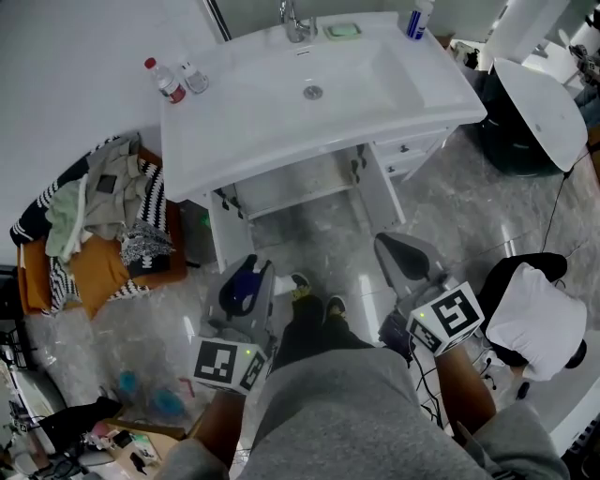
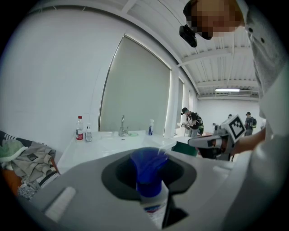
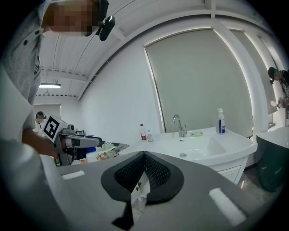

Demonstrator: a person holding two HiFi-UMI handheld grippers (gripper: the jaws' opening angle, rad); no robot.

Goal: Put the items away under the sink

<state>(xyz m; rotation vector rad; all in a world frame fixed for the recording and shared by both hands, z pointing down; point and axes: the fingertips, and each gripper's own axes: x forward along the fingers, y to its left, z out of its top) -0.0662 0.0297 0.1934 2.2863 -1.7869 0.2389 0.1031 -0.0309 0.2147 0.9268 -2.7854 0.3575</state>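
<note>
Well, my left gripper point(image 1: 246, 277) is clamped on a blue-capped bottle point(image 2: 148, 173), held up by my knees, well short of the cupboard point(image 1: 298, 187) under the sink point(image 1: 244, 141). My right gripper point(image 3: 143, 171) is closed on itself, pads meeting, with nothing in it.

My worry is the grip. It looks to sit high, around the cap and neck, so the body could swing or slide out as I tip down toward the opening. The sink overhangs that opening, so I could knock the bottle on its rim or on the white panels either side.

I can't see the bottle's lower body, and its label is too cropped to read. The cupboard's interior is mostly hidden beneath the sink, so I can't judge free space. A spray bottle point(image 1: 418, 19) and a red-capped one point(image 1: 169, 82) stand on the sink.
</note>
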